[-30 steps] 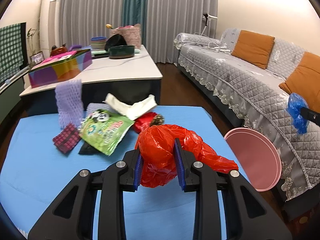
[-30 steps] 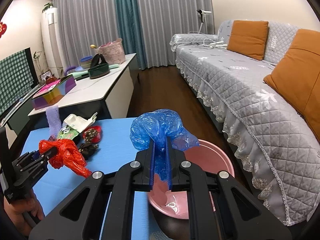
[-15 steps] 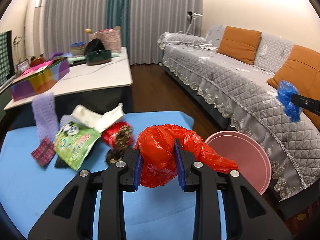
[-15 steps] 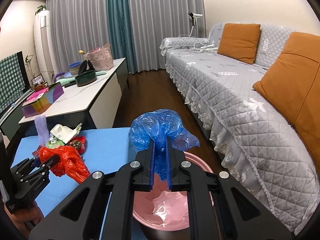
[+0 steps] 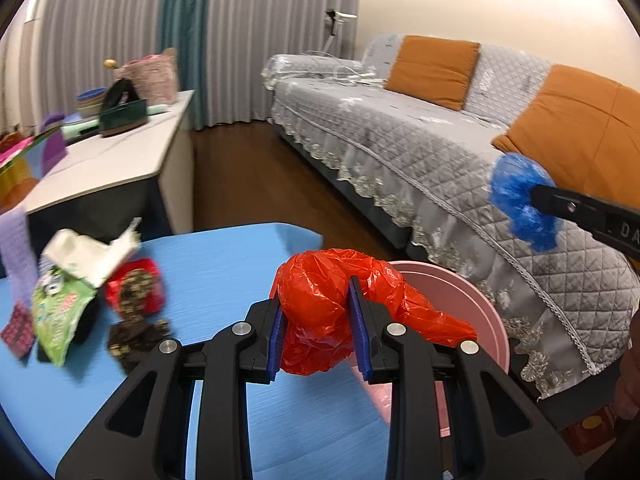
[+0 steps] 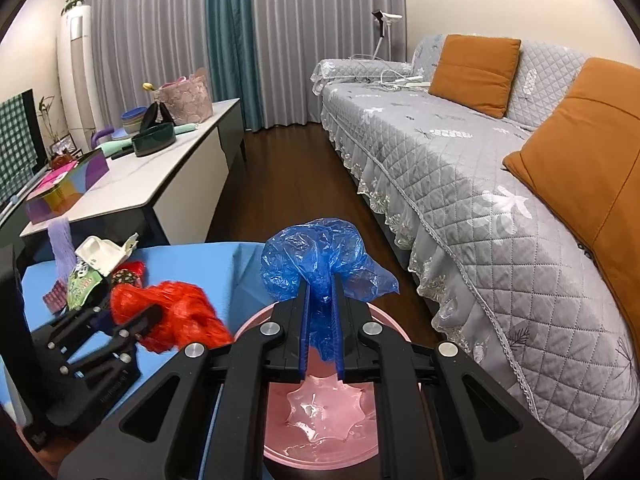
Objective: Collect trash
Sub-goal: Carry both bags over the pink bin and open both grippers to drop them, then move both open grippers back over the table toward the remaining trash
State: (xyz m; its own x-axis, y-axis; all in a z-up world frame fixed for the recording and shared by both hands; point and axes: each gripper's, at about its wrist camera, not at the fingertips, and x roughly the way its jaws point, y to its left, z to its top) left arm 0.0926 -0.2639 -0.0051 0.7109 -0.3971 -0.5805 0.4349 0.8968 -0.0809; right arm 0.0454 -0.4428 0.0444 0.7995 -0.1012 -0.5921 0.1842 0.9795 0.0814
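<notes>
My left gripper is shut on a crumpled red plastic bag, held over the right edge of the blue table, beside the pink bin. The bag's tail reaches over the bin's rim. My right gripper is shut on a crumpled blue plastic bag, hanging straight above the pink bin. In the right wrist view the left gripper with the red bag shows at the left. The blue bag shows at the right of the left wrist view.
More trash lies on the blue table's left: a green snack packet, white carton, red wrapper, purple mesh. A grey sofa with orange cushions runs along the right. A white side table stands behind.
Both grippers have moved right with their bags. The left one now holds the red bag at the bin's rim. The right one hangs more directly over the bin.
</notes>
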